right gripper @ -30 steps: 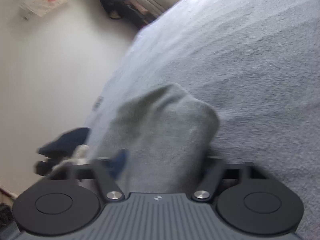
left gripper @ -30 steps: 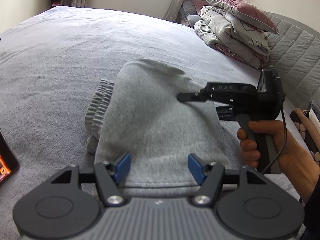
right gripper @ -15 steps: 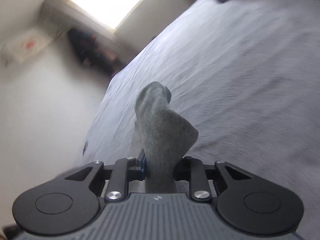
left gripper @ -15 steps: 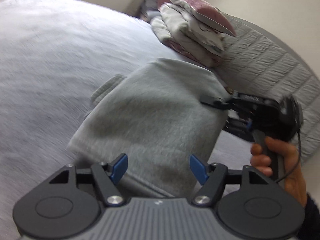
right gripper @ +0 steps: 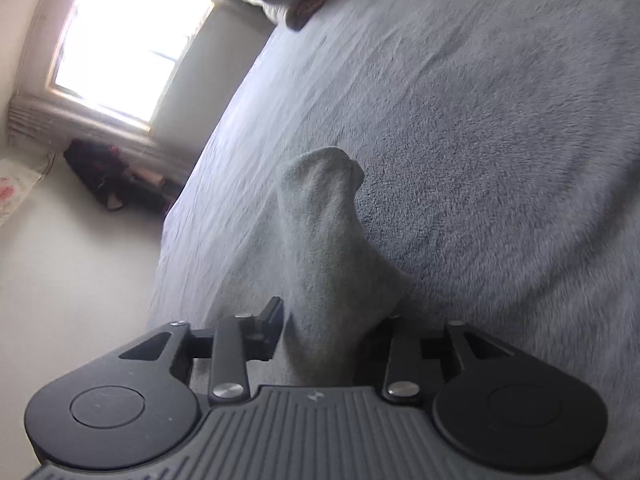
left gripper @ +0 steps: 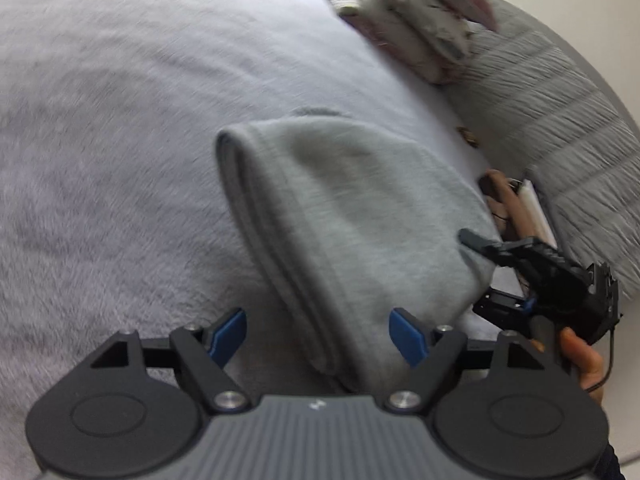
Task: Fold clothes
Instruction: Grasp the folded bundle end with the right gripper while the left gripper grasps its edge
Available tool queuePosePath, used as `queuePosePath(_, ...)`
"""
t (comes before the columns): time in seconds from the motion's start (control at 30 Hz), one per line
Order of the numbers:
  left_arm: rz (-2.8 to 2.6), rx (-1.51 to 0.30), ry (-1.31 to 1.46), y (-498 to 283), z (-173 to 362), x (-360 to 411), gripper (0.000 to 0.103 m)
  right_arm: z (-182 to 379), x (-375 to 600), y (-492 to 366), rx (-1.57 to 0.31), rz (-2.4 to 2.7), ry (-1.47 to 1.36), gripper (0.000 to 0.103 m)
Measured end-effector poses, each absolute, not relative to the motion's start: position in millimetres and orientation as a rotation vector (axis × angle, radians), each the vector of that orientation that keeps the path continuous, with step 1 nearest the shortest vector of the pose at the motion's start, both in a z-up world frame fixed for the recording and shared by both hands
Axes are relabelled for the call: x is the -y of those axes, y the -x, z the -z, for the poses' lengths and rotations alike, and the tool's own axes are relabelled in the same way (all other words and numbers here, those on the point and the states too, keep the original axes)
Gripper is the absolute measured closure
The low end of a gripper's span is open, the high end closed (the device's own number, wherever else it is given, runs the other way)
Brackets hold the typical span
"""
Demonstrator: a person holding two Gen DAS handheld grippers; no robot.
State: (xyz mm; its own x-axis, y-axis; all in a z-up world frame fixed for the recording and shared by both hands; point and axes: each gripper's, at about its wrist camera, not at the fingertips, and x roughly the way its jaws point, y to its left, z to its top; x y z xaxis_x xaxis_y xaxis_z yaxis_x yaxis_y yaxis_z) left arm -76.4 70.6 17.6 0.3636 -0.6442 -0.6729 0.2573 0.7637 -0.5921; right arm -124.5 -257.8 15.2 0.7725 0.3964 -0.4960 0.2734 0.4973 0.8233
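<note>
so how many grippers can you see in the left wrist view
2. The left gripper fills the bottom edge, jaws opening, the folded grey garment lying between its blue pads. The right gripper is at the right edge, jaws opening around the garment's corner.

I am seeing soft daylight coming from the window (right gripper: 120, 44) far ahead-left of the right hand-held gripper (right gripper: 324, 320), and it is blowing out to white glare. Motion blur is smearing the bed (left gripper: 120, 140) and the folded bedding (left gripper: 408, 12) ahead of the left hand-held gripper (left gripper: 316, 332). The fisheye is bending both frames' edges and darkening the corners.
</note>
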Motion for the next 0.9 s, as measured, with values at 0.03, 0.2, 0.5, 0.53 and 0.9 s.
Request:
queuePosePath(0.03, 0.608, -1.049, 0.434, 76, -16, -68, 0.023, -12, 262, 116, -0.746, -0.107, -1.086, 0.051)
queuePosePath(0.2, 0.639, -1.061, 0.475, 72, -11, -52, 0.021, -3, 277, 84, -0.840, -0.195, -1.049, 0.048)
queuePosePath(0.5, 0.635, -1.063, 0.533, 68, -4, -40, 0.012, -9, 324, 45, -0.855, -0.252, -1.072, 0.032)
queuePosePath(0.53, 0.634, -1.065, 0.545, 67, -3, -39, 0.010, -11, 325, 36, -0.874, -0.291, -1.066, 0.032)
queuePosePath(0.9, 0.492, -1.036, 0.677, 66, -1, -43, 0.010, -14, 301, -9, -0.988, -0.647, -0.850, 0.026)
